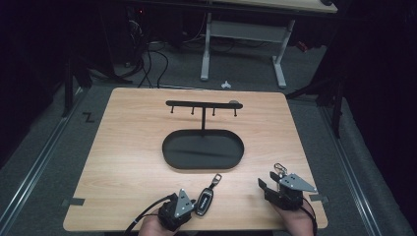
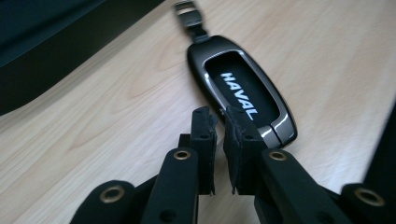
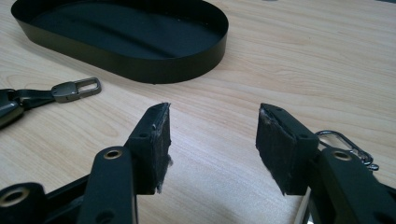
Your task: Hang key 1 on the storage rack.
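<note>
A black car key fob (image 1: pixel 204 200) marked HAVAL (image 2: pixel 243 95) lies flat near the table's front edge, its strap and metal clasp (image 1: pixel 217 179) pointing toward the tray. My left gripper (image 1: pixel 190 204) sits just left of the fob's near end; in the left gripper view its jaws (image 2: pixel 219 125) stand almost closed with nothing between them. My right gripper (image 1: pixel 269 182) is at the front right, open (image 3: pixel 212 126) over bare wood. A silver carabiner clip (image 3: pixel 344 142) lies on the table beside its right jaw (image 1: pixel 280 169). The clasp (image 3: pixel 77 88) shows at that view's left.
A black oval tray (image 1: pixel 169 158) sits mid-table (image 3: pixel 154 72), with a thin post rising from it to a bar with several hooks (image 1: pixel 203 104). Bare wooden table (image 1: pixel 123 147) surrounds it. A desk frame and cables stand on the floor beyond the far edge.
</note>
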`<action>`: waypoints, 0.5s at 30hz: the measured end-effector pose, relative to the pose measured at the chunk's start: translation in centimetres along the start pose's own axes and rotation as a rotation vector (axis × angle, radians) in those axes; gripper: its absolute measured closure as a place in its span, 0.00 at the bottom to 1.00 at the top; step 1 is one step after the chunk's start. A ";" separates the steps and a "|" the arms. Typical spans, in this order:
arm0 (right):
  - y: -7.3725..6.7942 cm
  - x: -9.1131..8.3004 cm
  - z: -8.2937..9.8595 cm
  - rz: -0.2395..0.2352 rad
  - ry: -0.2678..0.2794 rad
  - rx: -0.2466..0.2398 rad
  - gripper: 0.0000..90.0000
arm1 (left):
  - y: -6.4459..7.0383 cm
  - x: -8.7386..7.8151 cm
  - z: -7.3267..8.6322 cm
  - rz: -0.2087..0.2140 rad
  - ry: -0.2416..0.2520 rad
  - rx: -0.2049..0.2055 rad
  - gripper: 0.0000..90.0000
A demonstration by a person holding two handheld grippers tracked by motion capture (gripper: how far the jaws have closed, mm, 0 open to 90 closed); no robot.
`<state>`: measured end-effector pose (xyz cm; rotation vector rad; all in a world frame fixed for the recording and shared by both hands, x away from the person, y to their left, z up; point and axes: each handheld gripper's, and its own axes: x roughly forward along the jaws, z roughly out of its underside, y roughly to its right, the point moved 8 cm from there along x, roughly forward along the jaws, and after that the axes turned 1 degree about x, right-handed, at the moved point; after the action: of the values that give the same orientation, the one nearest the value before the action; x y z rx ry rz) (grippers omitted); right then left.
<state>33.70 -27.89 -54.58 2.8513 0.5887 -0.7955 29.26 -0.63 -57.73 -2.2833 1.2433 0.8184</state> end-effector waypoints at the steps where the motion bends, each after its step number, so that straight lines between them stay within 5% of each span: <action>1: -0.1 0.0 0.1 0.001 -0.003 -0.005 0.51 | 0.4 0.3 -0.2 0.011 0.001 0.008 0.90; 7: -0.7 -0.2 0.8 -0.006 -0.016 -0.012 0.52 | 1.2 1.2 -1.3 0.034 0.013 0.038 0.84; 15: -2.5 0.0 0.9 -0.050 -0.024 -0.042 0.53 | -4.6 -2.0 -0.2 -0.108 0.095 -0.080 0.75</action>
<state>32.26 -25.86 -55.38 2.7954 0.6684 -0.8136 32.37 2.81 -55.86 -2.4551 1.1343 0.7419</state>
